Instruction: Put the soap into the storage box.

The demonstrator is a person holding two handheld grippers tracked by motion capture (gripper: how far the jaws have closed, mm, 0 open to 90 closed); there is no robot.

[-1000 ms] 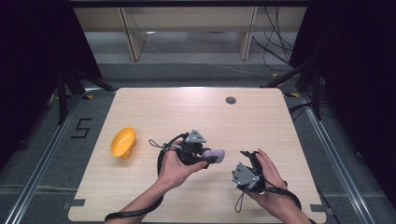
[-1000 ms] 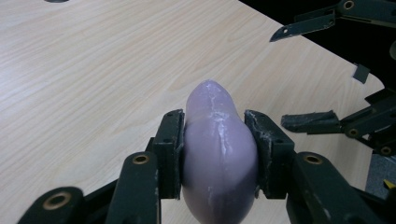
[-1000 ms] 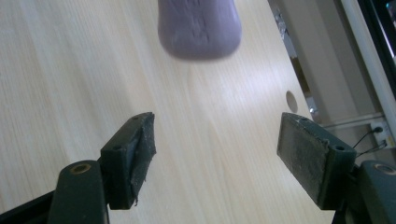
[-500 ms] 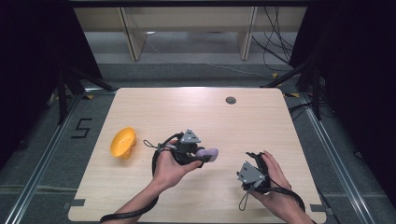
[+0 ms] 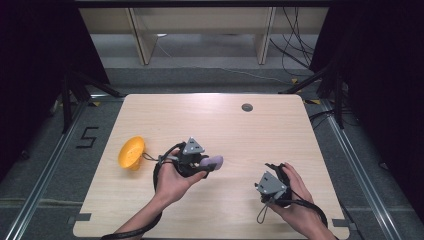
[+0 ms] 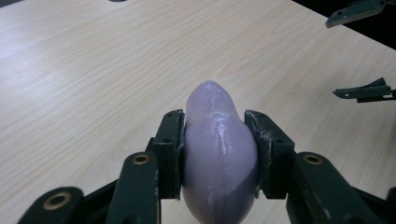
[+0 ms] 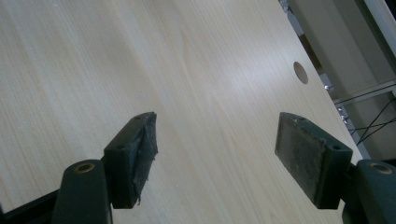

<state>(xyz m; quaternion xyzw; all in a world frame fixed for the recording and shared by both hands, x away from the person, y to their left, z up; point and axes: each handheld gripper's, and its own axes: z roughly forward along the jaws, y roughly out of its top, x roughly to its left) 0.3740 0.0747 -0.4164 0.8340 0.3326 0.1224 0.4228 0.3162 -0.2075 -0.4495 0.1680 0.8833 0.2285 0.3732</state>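
A smooth pale purple rounded object point(image 6: 218, 158) sits squeezed between both pads of my left gripper point(image 6: 219, 140), which is shut on it just above the wooden table point(image 6: 93, 70). In the high view the left gripper point(image 5: 207, 163) holds that purple object point(image 5: 214, 161) near the table's middle, pointing right. My right gripper point(image 5: 276, 168) is held low at the front right. Its jaws point(image 7: 217, 149) stand wide apart with nothing between them and have just been closing a little. The left gripper view also catches the right gripper's point(image 6: 362, 51) two black jaw tips at its right edge.
An orange bowl point(image 5: 131, 152) lies tipped on its side near the table's left edge, close behind the left hand. A round cable hole point(image 5: 247, 107) is at the table's far middle, also the hole point(image 7: 301, 72) in the right gripper view. Shelving stands beyond the table.
My left hand has carried the purple object a little to the left, toward the orange bowl. The right hand has stayed about where it was.
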